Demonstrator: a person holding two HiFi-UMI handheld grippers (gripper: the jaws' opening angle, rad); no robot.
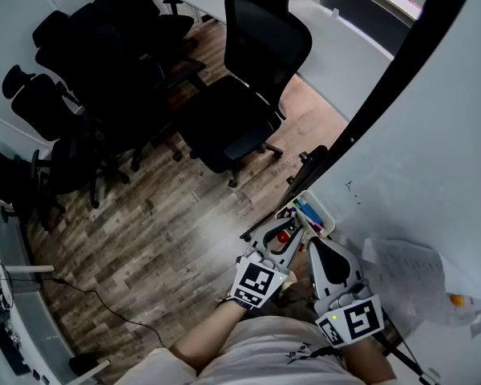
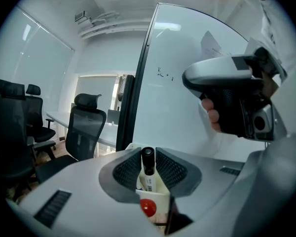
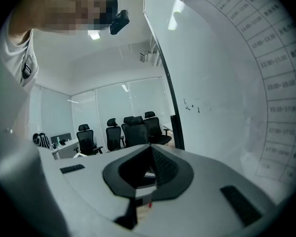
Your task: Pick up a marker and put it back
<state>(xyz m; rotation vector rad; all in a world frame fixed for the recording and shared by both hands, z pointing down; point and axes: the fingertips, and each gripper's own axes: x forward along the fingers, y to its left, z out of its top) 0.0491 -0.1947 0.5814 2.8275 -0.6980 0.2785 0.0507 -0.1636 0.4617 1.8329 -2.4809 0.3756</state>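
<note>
While my left gripper (image 2: 148, 153) clamps the black marker (image 2: 147, 163) upright, my right gripper (image 3: 150, 158) sits closed on nothing.
I see the marker at the white tray (image 1: 324, 208) on the whiteboard's (image 1: 433, 159) lower edge. The board's black frame runs close alongside. Office chairs (image 1: 248, 79) stand well apart, with bare wood floor (image 1: 168, 239) between.

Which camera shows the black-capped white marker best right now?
The left gripper view: the black-capped white marker stands upright, close up, pinched in the left claw. The head view shows only that claw from above, the marker too small to pick out. The right gripper view does not show it.
</note>
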